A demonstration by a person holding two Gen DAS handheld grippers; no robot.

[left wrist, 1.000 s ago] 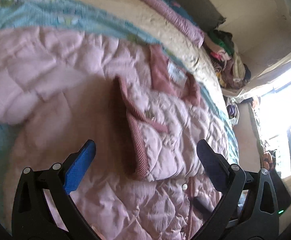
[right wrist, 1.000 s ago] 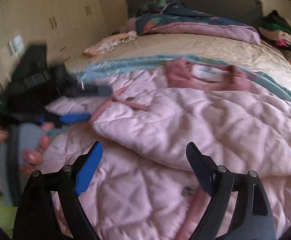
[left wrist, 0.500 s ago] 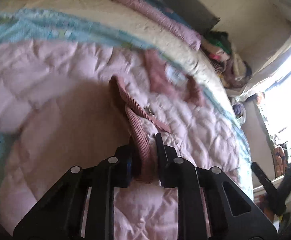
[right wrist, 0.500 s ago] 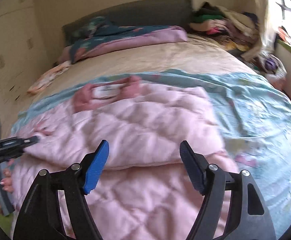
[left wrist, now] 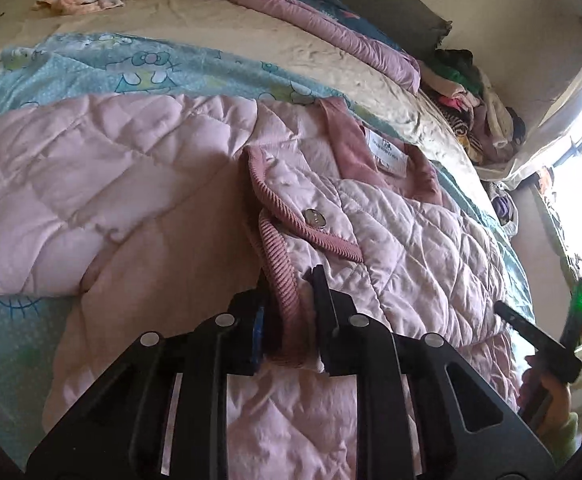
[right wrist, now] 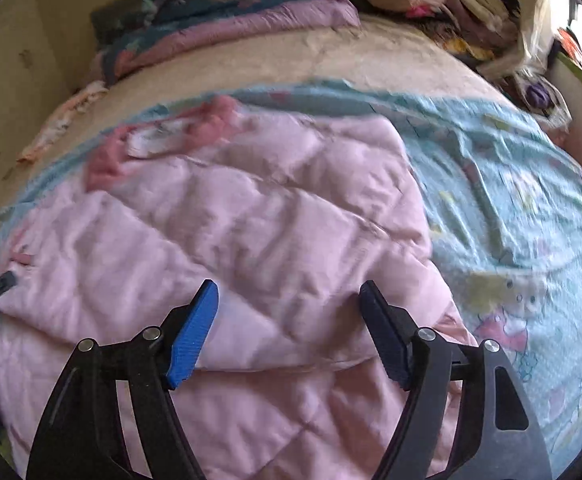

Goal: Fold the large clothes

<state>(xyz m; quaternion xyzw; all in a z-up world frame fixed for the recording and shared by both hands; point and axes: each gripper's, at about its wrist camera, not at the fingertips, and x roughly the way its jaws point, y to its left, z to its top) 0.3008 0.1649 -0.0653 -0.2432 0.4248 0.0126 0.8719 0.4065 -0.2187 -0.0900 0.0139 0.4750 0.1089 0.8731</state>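
Presently the left gripper (left wrist: 289, 312) is clamped on the ribbed cuff (left wrist: 283, 280) of a pink quilted jacket (left wrist: 391, 248), low in the centre of the left wrist view; its jaws have just been closing, and the cuff is pinched between them. The jacket lies spread over a blue cartoon-print sheet (left wrist: 139, 68) on a bed (left wrist: 291, 52), filling the middle of both views, with its darker pink collar (left wrist: 355, 148) and white label (left wrist: 387, 152) toward the upper centre. A metal snap (left wrist: 315, 217) sits on the ribbed edge just above the clamped cuff. The right gripper (right wrist: 289, 328) stands released at the bottom centre of the right wrist view, jaws apart over a folded layer of the jacket and pressing on nothing; they have just been closing. That view is blurred. At the left edge of it, the tip of the left gripper touches the jacket's edge. A rolled quilt (left wrist: 331, 28) lies across the upper bed, and a heap of clothes (left wrist: 475, 104) sits at the upper right.
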